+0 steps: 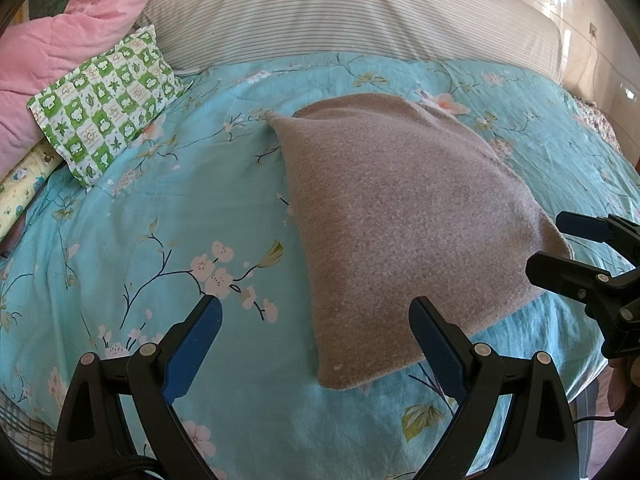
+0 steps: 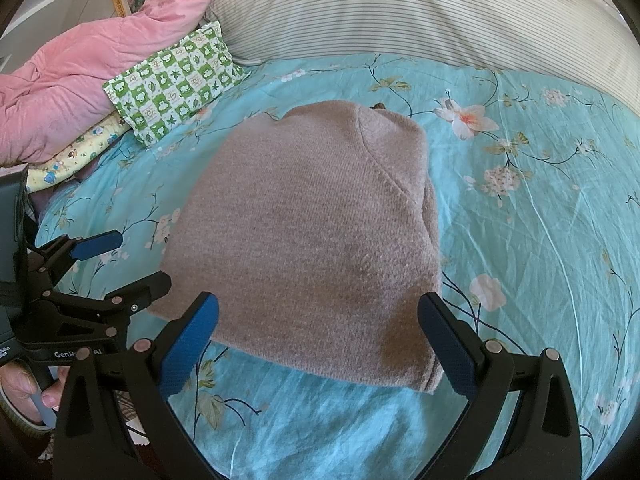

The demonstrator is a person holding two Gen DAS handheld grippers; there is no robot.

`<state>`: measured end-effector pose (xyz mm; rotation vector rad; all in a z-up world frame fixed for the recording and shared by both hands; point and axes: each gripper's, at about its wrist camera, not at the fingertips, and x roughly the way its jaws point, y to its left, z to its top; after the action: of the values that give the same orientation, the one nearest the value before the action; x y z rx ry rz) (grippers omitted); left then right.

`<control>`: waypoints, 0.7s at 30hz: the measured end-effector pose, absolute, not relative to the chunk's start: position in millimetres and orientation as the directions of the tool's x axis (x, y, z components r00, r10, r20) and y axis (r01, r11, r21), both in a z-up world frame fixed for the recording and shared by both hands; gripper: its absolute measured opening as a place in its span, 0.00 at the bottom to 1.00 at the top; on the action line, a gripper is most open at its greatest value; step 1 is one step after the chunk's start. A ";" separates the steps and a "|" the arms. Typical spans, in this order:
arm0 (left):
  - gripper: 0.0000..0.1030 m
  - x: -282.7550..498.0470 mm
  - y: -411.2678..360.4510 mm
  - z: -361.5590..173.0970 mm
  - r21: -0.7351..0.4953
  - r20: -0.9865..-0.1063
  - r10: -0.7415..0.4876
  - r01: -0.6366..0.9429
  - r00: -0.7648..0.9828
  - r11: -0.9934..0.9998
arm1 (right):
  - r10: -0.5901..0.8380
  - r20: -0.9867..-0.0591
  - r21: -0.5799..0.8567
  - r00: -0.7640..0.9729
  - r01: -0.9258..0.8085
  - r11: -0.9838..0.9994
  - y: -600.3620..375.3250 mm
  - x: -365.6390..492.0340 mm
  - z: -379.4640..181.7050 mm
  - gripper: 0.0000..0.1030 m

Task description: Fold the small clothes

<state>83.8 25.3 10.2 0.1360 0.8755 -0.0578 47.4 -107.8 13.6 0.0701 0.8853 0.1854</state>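
A grey-brown knitted garment [image 1: 400,220] lies folded into a compact shape on the turquoise floral bedspread [image 1: 160,208]; it also shows in the right wrist view [image 2: 304,240]. My left gripper [image 1: 316,320] is open and empty, hovering over the garment's near left corner. My right gripper [image 2: 318,316] is open and empty, just above the garment's near edge. The right gripper also shows at the right edge of the left wrist view [image 1: 556,244], and the left gripper at the left edge of the right wrist view [image 2: 136,256].
A green checked pillow [image 1: 104,108] and a pink quilt [image 1: 60,48] lie at the back left. A striped bolster [image 1: 340,12] runs along the head of the bed. The bedspread [image 2: 540,220] extends to the right.
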 end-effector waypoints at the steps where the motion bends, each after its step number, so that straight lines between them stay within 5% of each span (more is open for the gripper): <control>1: 0.92 84.0 24.8 10.4 0.095 -0.769 0.005 0.106 0.640 0.990 | 0.190 -0.763 0.138 0.618 -0.132 0.982 -108.1 47.2 13.5 0.97; 21: 0.92 84.0 24.1 12.1 0.094 -0.765 0.005 0.104 0.644 0.990 | 0.191 -0.760 0.140 0.621 -0.130 0.982 -103.4 48.1 16.2 0.97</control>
<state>84.0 24.1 12.1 0.1340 0.8694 -0.0568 48.1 -103.4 16.2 0.0734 0.8821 0.1846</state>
